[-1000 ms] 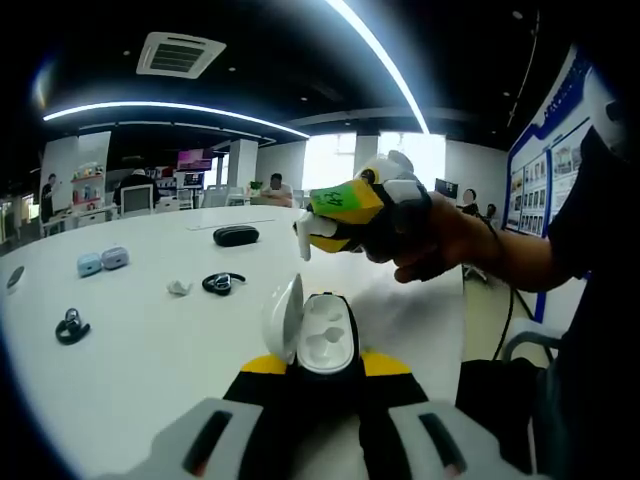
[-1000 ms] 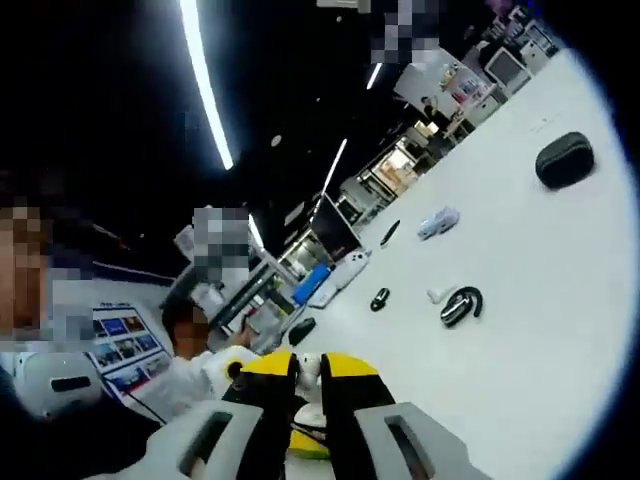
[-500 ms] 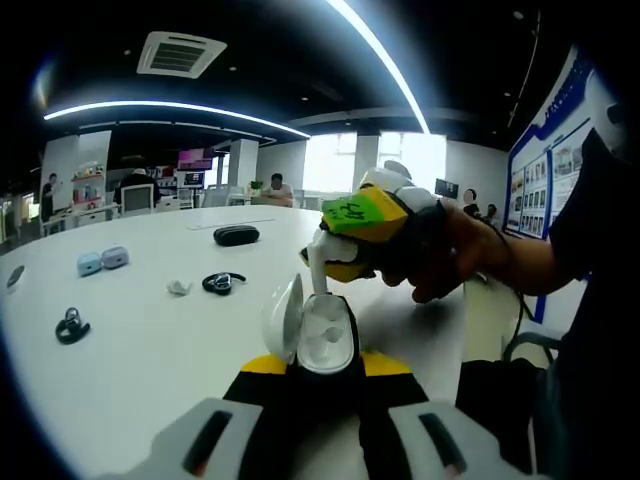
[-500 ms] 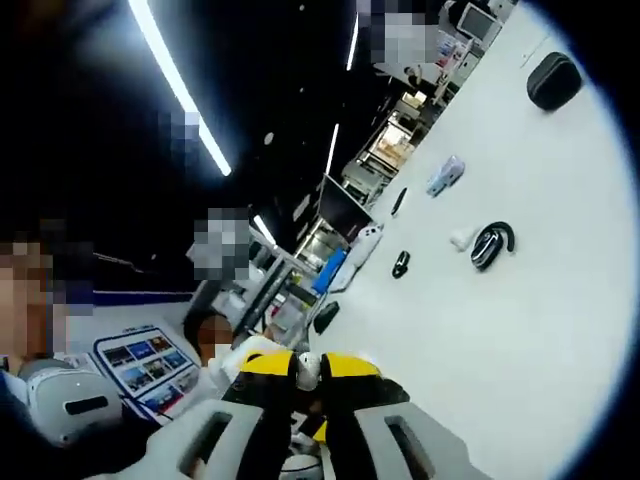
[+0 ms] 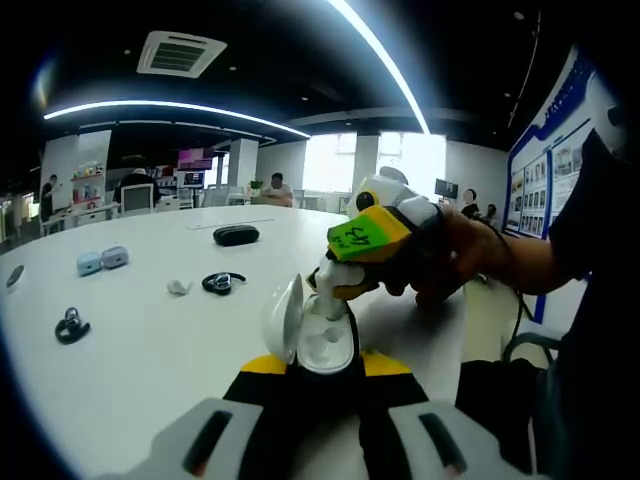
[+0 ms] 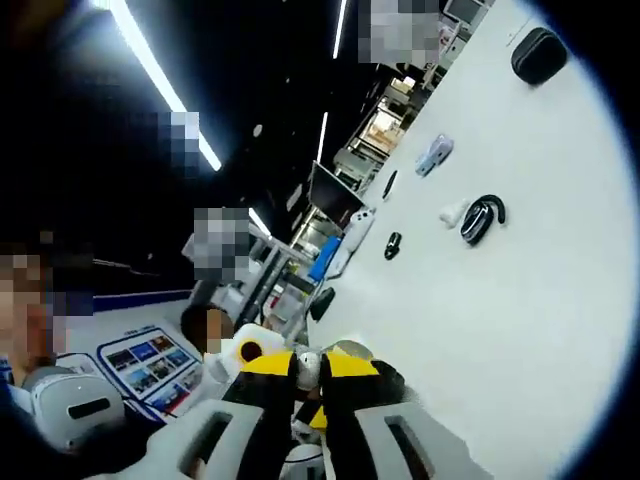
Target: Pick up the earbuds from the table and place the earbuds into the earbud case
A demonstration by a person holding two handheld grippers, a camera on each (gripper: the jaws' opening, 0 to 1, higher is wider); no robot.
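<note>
The open white earbud case (image 5: 318, 338) stands upright with its lid (image 5: 284, 316) swung left, and my left gripper (image 5: 315, 372) is shut on its lower body. From the right, my right gripper (image 5: 340, 285), yellow with a green label, tilts down over the case. It is shut on a white earbud (image 5: 328, 292), whose lower end sits at the case's mouth. In the right gripper view the same earbud (image 6: 307, 368) shows as a small white piece pinched between my right gripper's (image 6: 308, 378) yellow jaws. Another white earbud (image 5: 179, 288) lies on the table further left.
On the white table (image 5: 120, 360) lie a black ear-hook earbud (image 5: 222, 283), a black oval case (image 5: 235, 235), two pale blue cases (image 5: 102, 260) and a black ring-shaped item (image 5: 70, 326). A person's hand (image 5: 460, 250) holds the right gripper. The table edge runs at the right.
My right gripper has come down and toward the case with the white earbud, from above and behind it to its mouth. The left gripper and case have stayed still.
</note>
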